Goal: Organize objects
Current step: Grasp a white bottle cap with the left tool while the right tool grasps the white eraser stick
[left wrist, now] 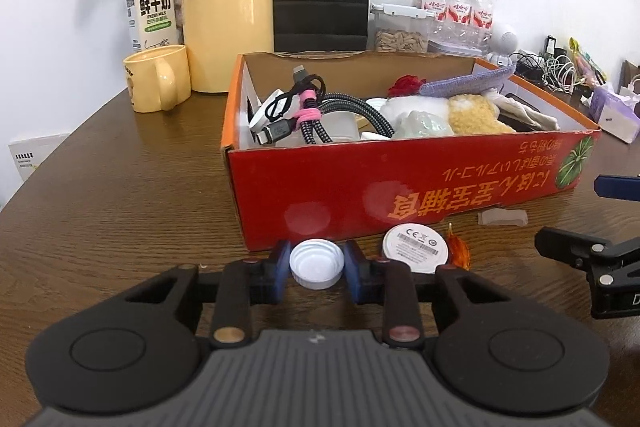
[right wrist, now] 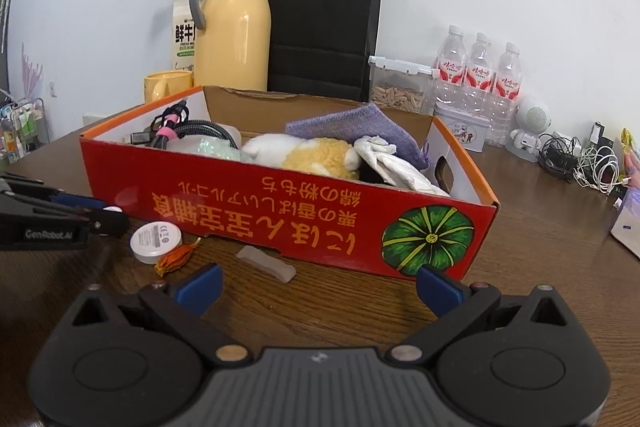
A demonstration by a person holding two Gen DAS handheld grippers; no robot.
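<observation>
Left gripper [left wrist: 317,264] clamped on white bottle cap [left wrist: 316,263], open side up, on table [left wrist: 120,187] just before red box [left wrist: 400,187] front wall. Round cap, no long axis. Right gripper [right wrist: 318,285] jaws spread wide, empty, facing same wall.

Both wrist fisheyes sit low and close over the brown wooden table [left wrist: 120,187], facing the open red cardboard box [right wrist: 280,211]; the right one looks from further right.

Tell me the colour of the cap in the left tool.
White cap, clearest in the left wrist view.
</observation>
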